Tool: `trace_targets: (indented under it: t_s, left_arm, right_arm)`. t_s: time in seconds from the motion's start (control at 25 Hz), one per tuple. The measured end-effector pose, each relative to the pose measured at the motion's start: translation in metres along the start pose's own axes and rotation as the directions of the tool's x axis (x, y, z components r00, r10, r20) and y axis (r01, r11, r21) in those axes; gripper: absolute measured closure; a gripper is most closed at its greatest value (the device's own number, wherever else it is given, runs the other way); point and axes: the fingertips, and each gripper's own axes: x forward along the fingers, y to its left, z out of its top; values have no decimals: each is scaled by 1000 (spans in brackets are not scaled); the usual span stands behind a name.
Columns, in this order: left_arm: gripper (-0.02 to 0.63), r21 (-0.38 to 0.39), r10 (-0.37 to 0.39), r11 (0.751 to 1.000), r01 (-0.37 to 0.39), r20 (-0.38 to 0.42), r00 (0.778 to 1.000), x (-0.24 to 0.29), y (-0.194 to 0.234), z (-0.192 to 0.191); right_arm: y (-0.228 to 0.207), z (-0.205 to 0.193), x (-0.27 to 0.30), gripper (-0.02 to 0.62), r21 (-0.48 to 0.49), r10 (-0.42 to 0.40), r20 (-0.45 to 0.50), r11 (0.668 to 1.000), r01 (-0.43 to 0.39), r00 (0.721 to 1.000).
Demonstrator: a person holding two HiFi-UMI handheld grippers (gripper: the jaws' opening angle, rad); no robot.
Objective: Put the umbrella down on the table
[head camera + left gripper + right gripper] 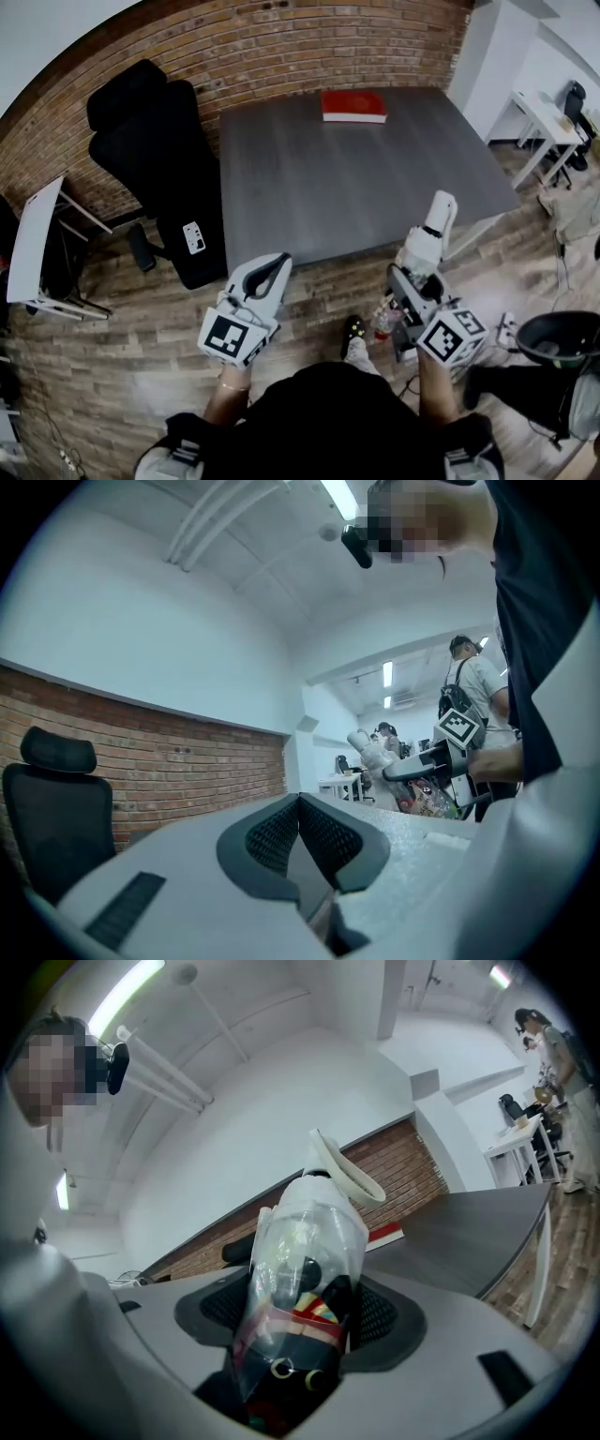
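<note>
Right claw: the right gripper (pixel 300 1312) is clamped on the umbrella (pixel 305 1241), one dark pad at each side of it.
Umbrella: folded, in a clear sleeve, with coloured stripes and a white handle (pixel 349 1174) at the far end. It juts up and forward out of the jaws.
Umbrella's place: held in the air. In the head view its handle reaches the near edge of the table (pixel 375 178), towards the right corner.
Left claw: the left gripper (pixel 300 832) has its pads pressed together on nothing. It is held just before the table's near edge, left of the other gripper.
Table: grey. A red book (pixel 353 105) lies at its far edge, well apart from the umbrella.
Left of table: a black chair (pixel 155 159) close against the table's left side, and past it a white desk (pixel 33 239).
Behind: a brick wall (pixel 281 47).
Right: a dark bin (pixel 561 336) on the wood floor (pixel 141 328), near the right gripper.
Background: people stand by white desks beyond the table.
</note>
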Motion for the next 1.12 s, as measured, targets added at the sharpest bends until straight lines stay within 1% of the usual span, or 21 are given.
trace_targets:
  t_s: [0.16, 0.4, 0.6, 0.88, 1.12]
  left_arm:
    - [603, -3, 61, 998, -61, -15, 998, 25, 17, 2]
    - [603, -7, 130, 991, -131, -37, 991, 64, 37, 1]
    - [603, 1, 176, 984, -176, -48, 983, 99, 51, 3]
    - [603, 5, 243, 970, -243, -67, 968, 142, 68, 1]
    - [603, 13, 289, 957, -289, -74, 954, 169, 76, -6]
  right_arm:
    - [-19, 16, 35, 307, 6, 51, -30, 999, -51, 998]
    - [-52, 33, 82, 307, 24, 106, -73, 994, -104, 992]
    - [-79, 50, 119, 307, 33, 145, -96, 989, -142, 985]
    - [-118, 64, 163, 307, 55, 201, -133, 979, -195, 971]
    - [-147, 69, 189, 307, 55, 221, -161, 975, -215, 962]
